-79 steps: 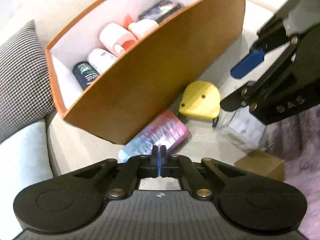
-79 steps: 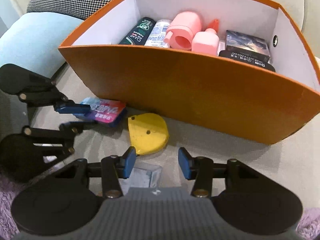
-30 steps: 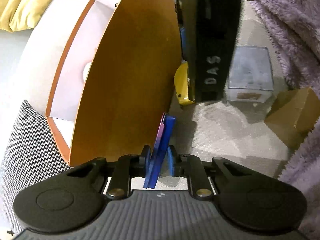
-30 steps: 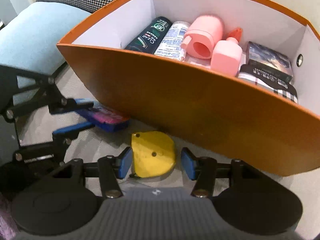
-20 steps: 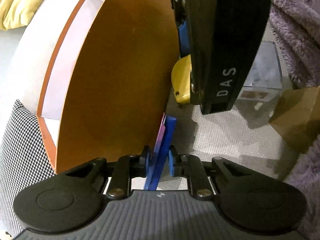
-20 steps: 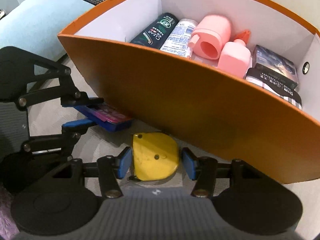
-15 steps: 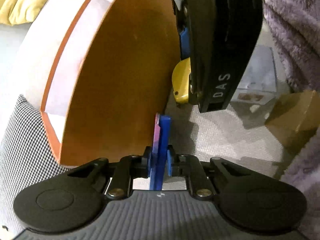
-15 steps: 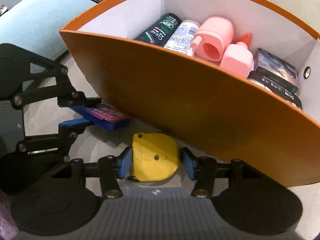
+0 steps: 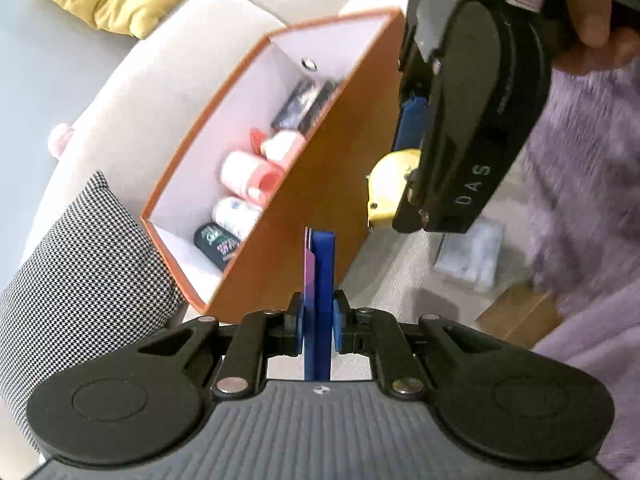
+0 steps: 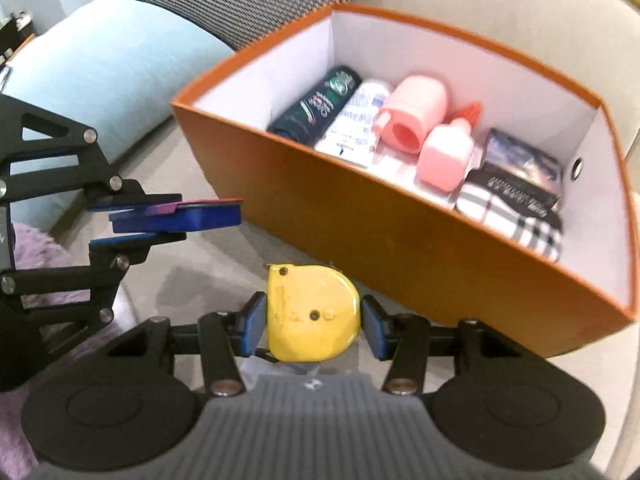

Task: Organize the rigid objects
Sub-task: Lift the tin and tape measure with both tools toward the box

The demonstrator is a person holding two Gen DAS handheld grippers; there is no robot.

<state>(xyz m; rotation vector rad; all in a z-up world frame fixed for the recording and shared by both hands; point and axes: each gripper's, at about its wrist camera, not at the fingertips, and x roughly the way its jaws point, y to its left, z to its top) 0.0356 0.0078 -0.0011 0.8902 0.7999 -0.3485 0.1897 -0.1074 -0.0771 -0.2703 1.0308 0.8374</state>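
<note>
Yellow rigid tape-measure case (image 10: 312, 314), probably weighty and slick, sits flank-gripped in the right gripper (image 10: 310, 326); the left gripper (image 9: 318, 320) pinches a flat blue box (image 9: 320, 280) (edge-on) near the orange bin (image 10: 400, 240).

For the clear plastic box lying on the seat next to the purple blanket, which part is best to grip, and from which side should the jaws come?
Grip the clear plastic box across two opposite side walls, coming from above. It appears to lie flat and low on the cushion, so its walls are probably the only faces the jaws can close on. The brown cardboard box and purple blanket crowd it, so a side approach looks tighter.
</note>
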